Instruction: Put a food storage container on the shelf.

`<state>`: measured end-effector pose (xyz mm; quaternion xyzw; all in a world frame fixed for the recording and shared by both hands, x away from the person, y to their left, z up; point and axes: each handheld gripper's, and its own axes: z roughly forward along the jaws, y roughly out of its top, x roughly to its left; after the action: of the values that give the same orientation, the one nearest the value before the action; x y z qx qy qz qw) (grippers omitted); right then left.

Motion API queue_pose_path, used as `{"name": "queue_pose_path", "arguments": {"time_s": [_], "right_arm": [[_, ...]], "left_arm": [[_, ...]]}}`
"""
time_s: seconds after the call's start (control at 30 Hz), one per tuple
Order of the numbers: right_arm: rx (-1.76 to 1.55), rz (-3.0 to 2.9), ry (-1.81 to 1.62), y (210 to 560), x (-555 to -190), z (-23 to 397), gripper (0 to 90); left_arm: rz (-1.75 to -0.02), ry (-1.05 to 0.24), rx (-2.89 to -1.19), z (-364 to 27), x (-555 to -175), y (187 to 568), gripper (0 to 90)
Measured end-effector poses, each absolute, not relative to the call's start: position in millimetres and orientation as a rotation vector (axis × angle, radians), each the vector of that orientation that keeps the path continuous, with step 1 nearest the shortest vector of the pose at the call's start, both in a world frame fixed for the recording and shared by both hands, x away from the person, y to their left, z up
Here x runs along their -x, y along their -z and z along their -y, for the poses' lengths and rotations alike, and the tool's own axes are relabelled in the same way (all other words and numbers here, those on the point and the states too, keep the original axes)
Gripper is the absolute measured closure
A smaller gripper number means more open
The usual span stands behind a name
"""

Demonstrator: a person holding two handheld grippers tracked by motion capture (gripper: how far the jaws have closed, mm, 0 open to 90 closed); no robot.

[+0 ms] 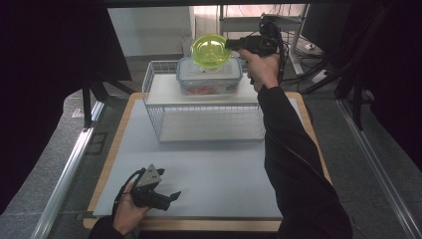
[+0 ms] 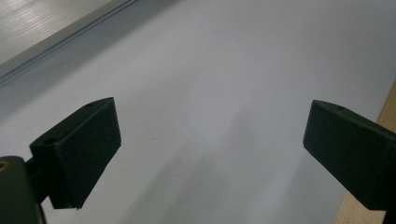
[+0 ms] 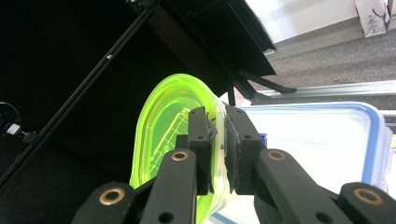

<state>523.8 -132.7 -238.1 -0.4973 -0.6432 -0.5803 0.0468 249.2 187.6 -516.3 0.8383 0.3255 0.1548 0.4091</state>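
Note:
A translucent lime-green bowl (image 1: 210, 49) hangs just above a clear lidded food box (image 1: 209, 77) with a blue seal, which stands on the top shelf of a white wire rack (image 1: 203, 121). My right gripper (image 1: 232, 45) is shut on the bowl's rim from the right. In the right gripper view its jaws pinch the green bowl (image 3: 159, 135) wall, with the box lid (image 3: 322, 140) behind. My left gripper (image 1: 171, 196) rests open near the table's front left, jaws wide apart over bare white mat (image 2: 224, 93).
The white mat (image 1: 209, 174) covers a wooden-edged table (image 1: 107, 169). Dark curtains flank both sides. Metal frames and cables stand behind the rack at the back right. Something red shows inside the food box.

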Motion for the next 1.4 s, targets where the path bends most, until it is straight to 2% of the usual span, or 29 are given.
{"name": "queue_pose_path", "arguments": {"time_s": [0.23, 0.7, 0.83, 1.1, 1.4], "right_arm": [[1.567, 1.953, 1.767, 246.8, -534.5, 125.3, 81.3], [1.653, 1.945, 1.800, 257.2, -539.7, 116.5, 74.2], [1.629, 1.969, 1.795, 258.6, -540.2, 115.6, 64.4], [1.553, 2.049, 1.802, 260.1, -540.7, 116.6, 36.6], [1.408, 2.221, 1.829, 256.1, -529.4, 119.2, 18.4]], "left_arm": [[-0.817, -0.384, -2.112, -187.7, -249.3, 516.6, 4.0], [-0.807, -0.377, -2.120, -186.5, -249.2, 517.2, 4.0], [-0.807, -0.377, -2.119, -186.5, -249.2, 517.1, 4.0], [-0.806, -0.378, -2.118, -186.3, -249.2, 517.3, 4.0], [-0.805, -0.381, -2.120, -186.0, -249.1, 517.3, 4.0]]}}
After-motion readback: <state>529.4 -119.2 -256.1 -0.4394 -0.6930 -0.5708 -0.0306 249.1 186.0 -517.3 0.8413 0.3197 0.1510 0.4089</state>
